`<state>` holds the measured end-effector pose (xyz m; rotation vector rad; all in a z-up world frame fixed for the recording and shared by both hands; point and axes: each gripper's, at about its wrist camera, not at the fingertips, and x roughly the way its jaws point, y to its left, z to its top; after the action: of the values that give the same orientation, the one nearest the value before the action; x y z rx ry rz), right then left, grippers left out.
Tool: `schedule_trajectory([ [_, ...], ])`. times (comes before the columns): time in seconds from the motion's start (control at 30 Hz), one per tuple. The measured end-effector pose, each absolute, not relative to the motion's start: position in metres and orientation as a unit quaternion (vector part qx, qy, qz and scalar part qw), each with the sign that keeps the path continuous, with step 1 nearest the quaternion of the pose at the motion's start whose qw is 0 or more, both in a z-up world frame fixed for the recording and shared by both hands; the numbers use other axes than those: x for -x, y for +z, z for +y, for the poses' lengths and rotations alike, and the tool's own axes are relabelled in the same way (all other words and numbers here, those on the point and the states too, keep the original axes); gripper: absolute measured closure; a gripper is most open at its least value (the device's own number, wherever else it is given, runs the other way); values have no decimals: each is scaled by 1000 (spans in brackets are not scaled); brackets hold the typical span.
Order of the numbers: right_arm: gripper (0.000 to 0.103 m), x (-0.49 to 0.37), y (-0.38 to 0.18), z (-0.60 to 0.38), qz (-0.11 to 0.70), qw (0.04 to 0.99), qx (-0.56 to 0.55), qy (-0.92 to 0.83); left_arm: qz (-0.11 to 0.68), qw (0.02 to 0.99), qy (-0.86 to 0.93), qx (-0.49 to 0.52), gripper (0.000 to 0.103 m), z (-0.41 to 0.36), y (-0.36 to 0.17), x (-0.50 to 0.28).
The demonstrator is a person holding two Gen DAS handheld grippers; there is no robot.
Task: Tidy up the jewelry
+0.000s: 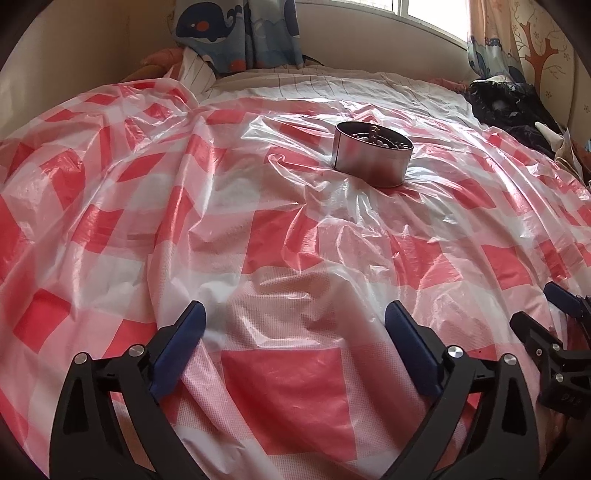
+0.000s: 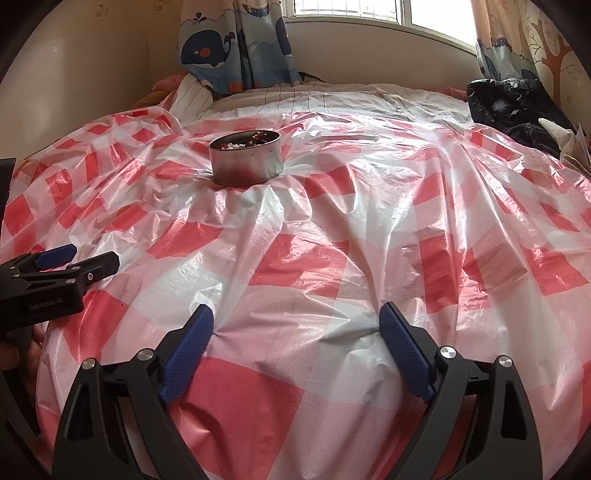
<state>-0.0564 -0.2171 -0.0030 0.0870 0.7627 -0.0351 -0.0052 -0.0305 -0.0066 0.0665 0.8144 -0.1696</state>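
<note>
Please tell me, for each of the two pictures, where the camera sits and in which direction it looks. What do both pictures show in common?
Left wrist: sits on the left gripper, looks forward and down over the checked plastic sheet to the round tin; its open blue-padded fingers show, the right gripper at the right edge.
Right wrist: sits on the right gripper, same direction; its open fingers show, the left gripper and part of a hand at the left.
Shared: sheet, tin with beads, whale curtain, window.

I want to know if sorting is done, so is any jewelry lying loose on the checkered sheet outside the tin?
No, the beads sit inside the round metal tin, and the red-and-white checkered sheet around it shows none.
</note>
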Motion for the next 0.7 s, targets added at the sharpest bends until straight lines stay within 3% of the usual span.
schedule_trajectory([
  [0.7, 11, 55, -5, -212, 366, 930, -28, -28, 399, 912, -82, -33, 8, -30, -9, 4],
])
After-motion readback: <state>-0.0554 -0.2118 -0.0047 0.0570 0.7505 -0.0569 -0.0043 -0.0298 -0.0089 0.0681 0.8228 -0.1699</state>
